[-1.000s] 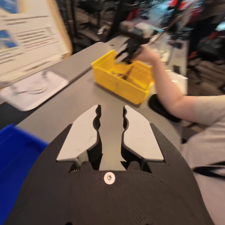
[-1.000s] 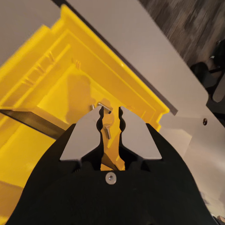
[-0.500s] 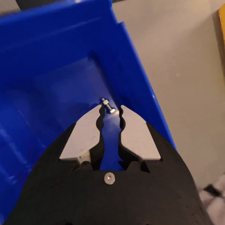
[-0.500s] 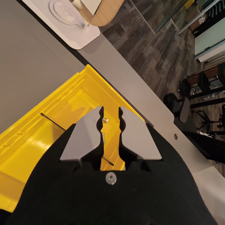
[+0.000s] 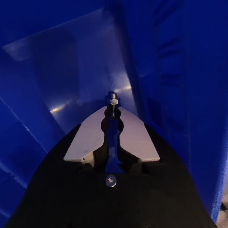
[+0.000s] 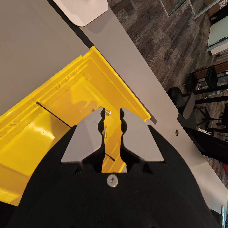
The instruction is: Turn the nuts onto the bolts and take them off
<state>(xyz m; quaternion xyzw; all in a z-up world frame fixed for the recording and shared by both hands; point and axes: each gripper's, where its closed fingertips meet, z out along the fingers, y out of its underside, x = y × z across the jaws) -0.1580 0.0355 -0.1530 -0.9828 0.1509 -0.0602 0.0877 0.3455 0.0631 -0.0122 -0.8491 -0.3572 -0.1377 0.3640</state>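
In the left wrist view my left gripper (image 5: pixel 113 107) is down inside a blue bin (image 5: pixel 61 61). Its jaws are closed to a narrow gap around the head end of a small steel bolt (image 5: pixel 113 111). A hex nut (image 5: pixel 114 101) sits on the thread just past the fingertips. In the right wrist view my right gripper (image 6: pixel 112 108) is open and empty above a yellow bin (image 6: pixel 111 76). Loose bolts lie on that bin's floor: one (image 6: pixel 108 112) by the left fingertip, one (image 6: pixel 105 132) between the fingers, and a third (image 6: pixel 94 109) half hidden behind the left finger.
A thin black divider (image 6: pixel 53 114) crosses the yellow bin. The bin stands on a grey table (image 6: pixel 30 49) near its far edge. A white flat base (image 6: pixel 83 11) lies at the table's top. Beyond the edge are carpet and a black chair (image 6: pixel 185 102). The grippers' ends are close to 50 cm from one another.
My left gripper swung from the open table down into the blue bin and narrowed its jaws around the bolt. My right gripper rose away from the yellow bin's floor and stayed open.
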